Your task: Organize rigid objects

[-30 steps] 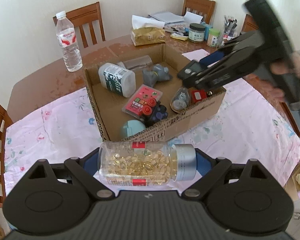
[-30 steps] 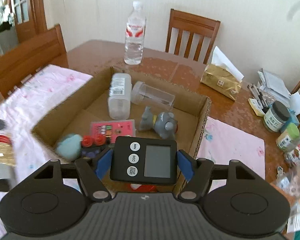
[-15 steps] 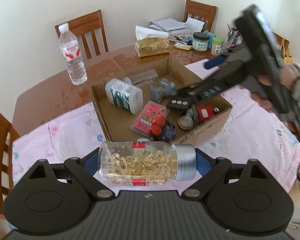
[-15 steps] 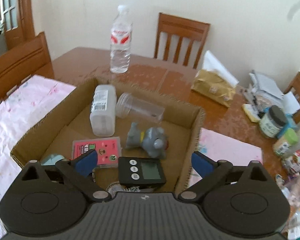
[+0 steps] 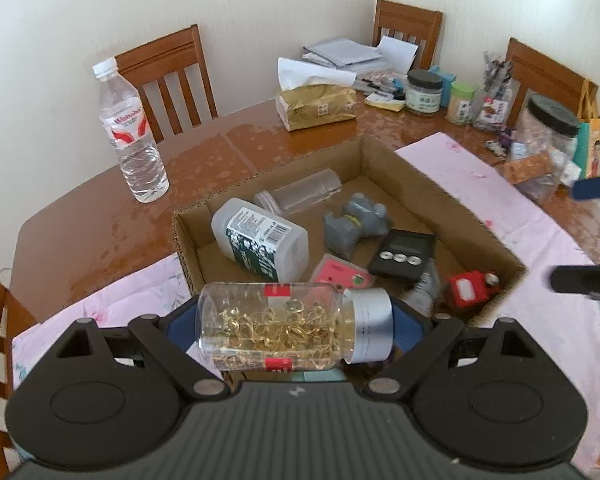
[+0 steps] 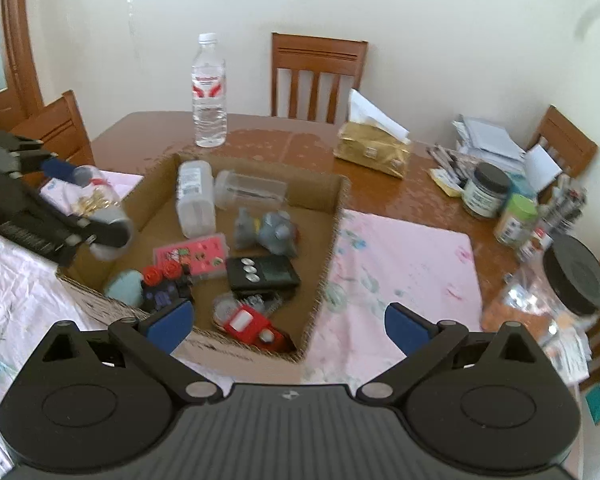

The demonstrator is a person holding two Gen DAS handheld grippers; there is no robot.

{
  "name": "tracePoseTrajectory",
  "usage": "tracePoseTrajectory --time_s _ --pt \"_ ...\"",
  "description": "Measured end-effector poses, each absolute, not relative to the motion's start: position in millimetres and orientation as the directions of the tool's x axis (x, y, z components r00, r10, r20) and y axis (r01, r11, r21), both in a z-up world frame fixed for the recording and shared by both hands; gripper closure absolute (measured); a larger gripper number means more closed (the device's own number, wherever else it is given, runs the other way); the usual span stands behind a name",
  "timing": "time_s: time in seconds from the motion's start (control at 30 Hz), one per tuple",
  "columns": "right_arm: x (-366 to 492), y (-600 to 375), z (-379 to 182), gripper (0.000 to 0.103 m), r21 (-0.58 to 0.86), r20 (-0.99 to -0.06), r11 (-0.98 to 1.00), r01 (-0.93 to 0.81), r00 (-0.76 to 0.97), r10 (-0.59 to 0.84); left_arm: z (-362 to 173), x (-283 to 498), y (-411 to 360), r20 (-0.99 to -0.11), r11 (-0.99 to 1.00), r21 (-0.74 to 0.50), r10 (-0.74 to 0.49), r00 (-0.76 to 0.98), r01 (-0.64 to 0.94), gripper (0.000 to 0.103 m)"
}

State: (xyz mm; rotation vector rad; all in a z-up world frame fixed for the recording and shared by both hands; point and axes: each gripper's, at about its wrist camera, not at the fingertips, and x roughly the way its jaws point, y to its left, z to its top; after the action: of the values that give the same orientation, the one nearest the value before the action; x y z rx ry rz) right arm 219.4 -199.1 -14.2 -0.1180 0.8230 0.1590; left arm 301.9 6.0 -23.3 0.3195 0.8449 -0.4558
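Two views, left wrist first. Left gripper (image 5: 296,330) is clamped endwise on a clear capsule bottle (image 5: 276,330), silver cap to the right, grip the same as a second ago. Cardboard box (image 5: 184,240) now sits closer and lower in view, its near wall just past the bottle. Black timer (image 5: 402,258) lies flat inside the box at about 4 o'clock from the grey toy (image 5: 354,222); a second ago it was in the other claw, above the box. White jug (image 5: 260,242) and clear cup (image 5: 300,194) are unchanged at the box's 10 o'clock side. Right gripper (image 5: 584,232) shows only as blurred tips at 3 o'clock, clear of the box.

Right wrist view. Right gripper (image 6: 286,322) has just been opening; its jaws now stand wide with nothing between them. Timer (image 6: 262,274) rests on the box floor (image 6: 220,248), just beyond the red gadget (image 6: 252,324). Left gripper (image 6: 88,204) with the bottle (image 6: 96,196) hangs at 9 o'clock, over the box's left wall.
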Motion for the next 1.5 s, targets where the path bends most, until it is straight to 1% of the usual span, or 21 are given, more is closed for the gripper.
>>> tracePoseTrajectory --time_s 0.17,0.27,0.3,0.4,0.53,0.6,0.73,0.83,0.9,1.0,1.17,1.3,1.4,1.5 --pt "210.0 -214.8 -15.6 0.000 -0.040 -0.745 0.990 -0.132 0.665 0.059 -46.9 329.1 -1.1 -0.786 0.871 0.111 -0.218 0.579 0.478 0.010" --pt "205.8 -220.7 -14.6 0.000 -0.043 -0.745 0.992 -0.119 0.665 0.047 -53.2 339.2 1.7 -0.790 0.892 0.093 -0.204 0.578 0.442 0.009" --pt "205.1 -221.8 -14.0 0.000 -0.043 -0.744 0.992 -0.117 0.666 0.046 -51.7 339.9 3.9 -0.783 0.898 0.080 -0.213 0.584 0.434 0.007" --pt "205.6 -223.7 -10.6 0.000 -0.036 -0.739 0.992 -0.120 0.671 0.055 -41.5 334.8 10.2 -0.755 0.917 0.058 -0.219 0.618 0.395 0.004" --pt "212.5 -219.7 -5.1 0.000 -0.038 -0.743 0.992 -0.119 0.667 0.052 -21.1 315.5 16.0 -0.707 0.937 0.087 -0.181 0.684 0.338 0.004" --pt "218.3 -215.4 -3.2 0.000 -0.046 -0.755 0.993 -0.105 0.655 0.034 -11.4 300.9 18.1 -0.695 0.945 0.082 -0.174 0.697 0.317 0.004" --pt "229.5 -206.2 -4.2 0.000 -0.062 -0.799 0.997 -0.037 0.600 -0.028 1.8 267.9 13.8 -0.726 0.974 0.102 -0.067 0.685 0.204 0.004" --pt "231.6 -198.2 -7.1 0.000 -0.056 -0.829 0.998 -0.006 0.558 -0.043 8.6 243.2 14.5 -0.750 0.991 0.049 -0.046 0.659 0.125 0.004" --pt "227.6 -192.5 -6.1 0.000 -0.047 -0.836 0.999 -0.008 0.547 -0.035 14.1 228.9 14.7 -0.769 0.995 -0.002 -0.063 0.636 0.097 0.004" --pt "221.0 -183.8 -0.4 0.000 -0.045 -0.838 0.999 -0.018 0.545 -0.028 19.2 215.8 12.6 -0.790 0.997 -0.018 -0.058 0.611 0.070 0.004" --pt "215.3 -177.4 10.6 0.000 -0.043 -0.835 0.999 -0.020 0.550 -0.025 28.1 203.3 6.5 -0.790 0.999 0.027 -0.002 0.613 0.038 0.004" --pt "213.2 -177.4 14.8 0.000 -0.037 -0.831 0.999 -0.016 0.556 -0.023 30.1 202.4 5.5 -0.799 1.000 0.022 0.004 0.602 0.022 0.004" --pt "213.0 -179.0 16.6 0.000 -0.034 -0.829 0.999 -0.004 0.558 -0.026 30.6 201.9 2.6 -0.802 0.999 0.042 0.022 0.597 0.019 0.004" --pt "212.2 -180.0 16.9 0.000 -0.032 -0.832 0.999 -0.001 0.555 -0.026 31.1 201.2 1.3 -0.802 0.999 0.033 0.013 0.597 0.022 0.004"
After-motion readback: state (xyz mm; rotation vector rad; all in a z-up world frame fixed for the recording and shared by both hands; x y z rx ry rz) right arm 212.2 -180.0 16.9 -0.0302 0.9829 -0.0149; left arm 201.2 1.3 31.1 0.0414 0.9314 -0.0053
